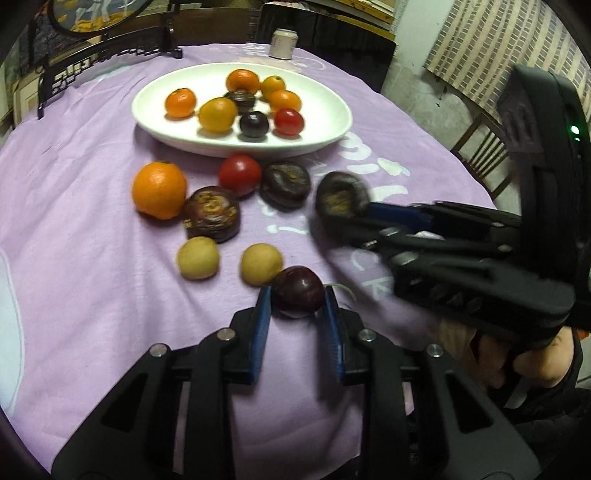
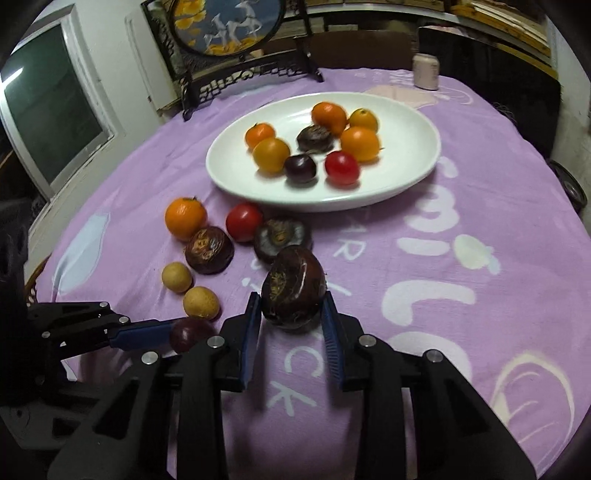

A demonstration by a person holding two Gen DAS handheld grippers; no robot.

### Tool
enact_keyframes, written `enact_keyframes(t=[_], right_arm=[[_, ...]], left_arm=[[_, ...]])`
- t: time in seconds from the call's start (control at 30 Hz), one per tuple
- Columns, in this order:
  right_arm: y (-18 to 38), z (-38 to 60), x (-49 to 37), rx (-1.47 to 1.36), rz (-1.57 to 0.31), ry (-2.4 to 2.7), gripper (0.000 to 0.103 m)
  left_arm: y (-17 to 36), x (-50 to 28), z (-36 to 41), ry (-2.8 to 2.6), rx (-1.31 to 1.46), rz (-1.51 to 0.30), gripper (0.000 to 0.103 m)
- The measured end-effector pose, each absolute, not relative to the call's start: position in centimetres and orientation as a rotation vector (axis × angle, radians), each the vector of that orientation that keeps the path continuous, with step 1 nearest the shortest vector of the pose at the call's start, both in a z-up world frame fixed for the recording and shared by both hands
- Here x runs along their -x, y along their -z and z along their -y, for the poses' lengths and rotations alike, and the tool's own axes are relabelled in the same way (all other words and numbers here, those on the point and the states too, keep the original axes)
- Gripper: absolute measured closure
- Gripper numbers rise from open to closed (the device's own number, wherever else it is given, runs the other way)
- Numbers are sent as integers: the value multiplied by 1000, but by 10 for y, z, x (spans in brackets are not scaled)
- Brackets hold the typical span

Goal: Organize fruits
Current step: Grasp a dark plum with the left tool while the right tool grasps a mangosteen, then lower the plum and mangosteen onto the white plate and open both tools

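Observation:
A white plate [image 1: 332, 122] at the back of the table holds several oranges, dark fruits and a red one; it also shows in the right wrist view [image 2: 413, 125]. My left gripper [image 1: 298, 295] is shut on a dark purple plum [image 1: 299, 290] resting on the cloth. My right gripper [image 2: 291, 306] is shut on a brown water chestnut [image 2: 293, 284] and holds it above the cloth; it shows in the left wrist view [image 1: 341, 195]. Loose on the cloth lie an orange [image 1: 159, 190], a red tomato [image 1: 239, 174], two more chestnuts [image 1: 212, 213] and two tan longans [image 1: 197, 257].
The table carries a purple cloth [image 1: 92, 277] with white letters. A dark wooden stand with a round picture [image 2: 229, 26] is at the back left. A small white can [image 2: 426, 72] stands behind the plate. A chair [image 1: 484, 155] is at the right.

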State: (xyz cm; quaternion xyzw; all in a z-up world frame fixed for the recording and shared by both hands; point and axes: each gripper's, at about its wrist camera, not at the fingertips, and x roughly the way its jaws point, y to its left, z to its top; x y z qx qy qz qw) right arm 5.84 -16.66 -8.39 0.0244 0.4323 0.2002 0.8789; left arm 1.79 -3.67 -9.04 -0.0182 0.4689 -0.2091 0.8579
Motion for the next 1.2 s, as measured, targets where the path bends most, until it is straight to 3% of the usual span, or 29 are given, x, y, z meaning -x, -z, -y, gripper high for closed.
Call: enact_keyframes(t=[0.47,0.83,1.2], right_arm=[[55,185,-55,-72,-831,-395,70],[31,175,-148,-70,-805,-355,70],[45,148,-202,-30,-853,-378,70]], left_arm=[[44,-30,-4,332,58,-880,75],[3,-163,8,249,20,-847,75],[31,-229,17,244,56,-927,74]])
